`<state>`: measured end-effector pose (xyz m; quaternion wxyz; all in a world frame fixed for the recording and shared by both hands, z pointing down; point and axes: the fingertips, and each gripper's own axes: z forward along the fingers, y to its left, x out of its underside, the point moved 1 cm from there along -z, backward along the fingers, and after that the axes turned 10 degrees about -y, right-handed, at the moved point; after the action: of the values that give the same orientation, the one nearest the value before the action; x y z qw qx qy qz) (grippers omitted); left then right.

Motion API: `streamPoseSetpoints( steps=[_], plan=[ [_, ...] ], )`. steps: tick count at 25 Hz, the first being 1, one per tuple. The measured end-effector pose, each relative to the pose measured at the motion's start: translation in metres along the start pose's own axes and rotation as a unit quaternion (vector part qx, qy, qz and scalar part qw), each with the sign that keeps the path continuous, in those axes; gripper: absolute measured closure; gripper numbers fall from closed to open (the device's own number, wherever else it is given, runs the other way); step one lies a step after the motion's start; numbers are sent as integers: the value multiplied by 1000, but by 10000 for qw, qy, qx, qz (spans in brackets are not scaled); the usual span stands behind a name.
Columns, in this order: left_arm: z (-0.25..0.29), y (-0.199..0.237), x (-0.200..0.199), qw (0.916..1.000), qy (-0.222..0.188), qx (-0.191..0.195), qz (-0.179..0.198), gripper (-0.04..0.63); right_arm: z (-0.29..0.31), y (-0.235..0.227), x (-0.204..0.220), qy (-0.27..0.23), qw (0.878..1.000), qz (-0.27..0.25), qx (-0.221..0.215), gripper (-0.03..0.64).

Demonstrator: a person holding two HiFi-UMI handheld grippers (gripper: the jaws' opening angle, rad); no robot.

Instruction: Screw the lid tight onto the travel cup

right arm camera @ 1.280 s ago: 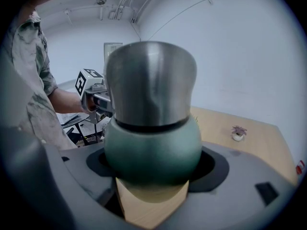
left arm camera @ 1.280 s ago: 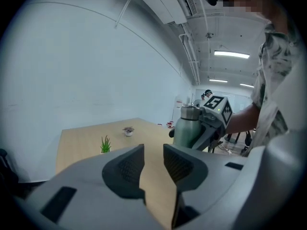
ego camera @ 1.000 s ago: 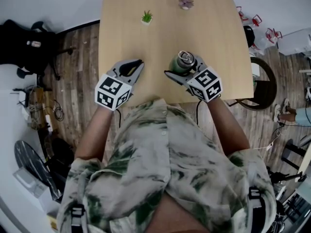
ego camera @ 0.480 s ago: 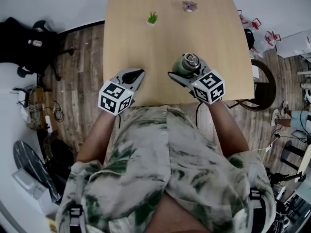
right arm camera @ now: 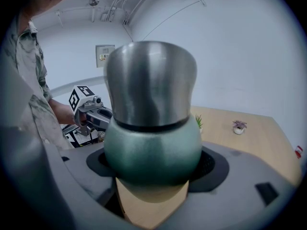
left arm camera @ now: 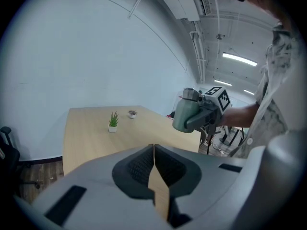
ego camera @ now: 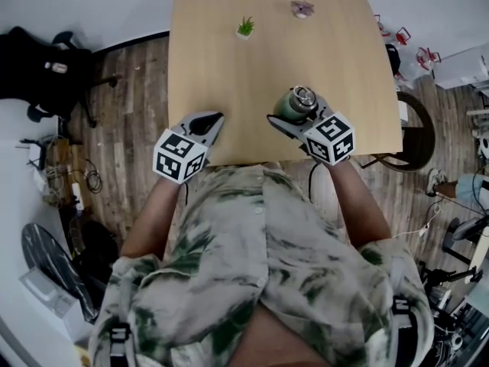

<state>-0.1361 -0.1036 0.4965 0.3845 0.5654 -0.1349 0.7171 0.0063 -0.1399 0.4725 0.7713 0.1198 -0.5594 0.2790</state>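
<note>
The travel cup (ego camera: 289, 107) has a green body and a steel lid (ego camera: 304, 95) seated on top. It is held upright above the table's near right part, with my right gripper (ego camera: 294, 110) shut on the green body. In the right gripper view the cup (right arm camera: 152, 147) fills the space between the pads, with the lid (right arm camera: 149, 83) above them. My left gripper (ego camera: 218, 118) is at the table's near edge, left of the cup and apart from it. It is shut with nothing between the jaws (left arm camera: 153, 150). The left gripper view shows the cup (left arm camera: 184, 116) off to the right.
On the light wooden table (ego camera: 229, 75) a small green potted plant (ego camera: 245, 27) and a small purple one (ego camera: 302, 8) stand at the far end. A black office chair (ego camera: 46, 71) stands on the floor to the left, with cables and gear around it.
My left gripper has drawn back toward the table's near edge and sunk a little. The right gripper and the cup have stayed about where they were.
</note>
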Motion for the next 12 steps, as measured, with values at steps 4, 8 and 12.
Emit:
streamPoseSetpoints(
  steps=[4,8,12],
  plan=[
    [-8,5,5,10000,-2,34,-31,568,5,5,1,27,10000,5,68,213],
    [-13,7,10,10000,15,39,-49,568,5,6,2,25,9999,20,137,213],
    [-29,16,17,9999,27,45,-88,568,15,17,1,31,9998,3,194,213]
  ],
)
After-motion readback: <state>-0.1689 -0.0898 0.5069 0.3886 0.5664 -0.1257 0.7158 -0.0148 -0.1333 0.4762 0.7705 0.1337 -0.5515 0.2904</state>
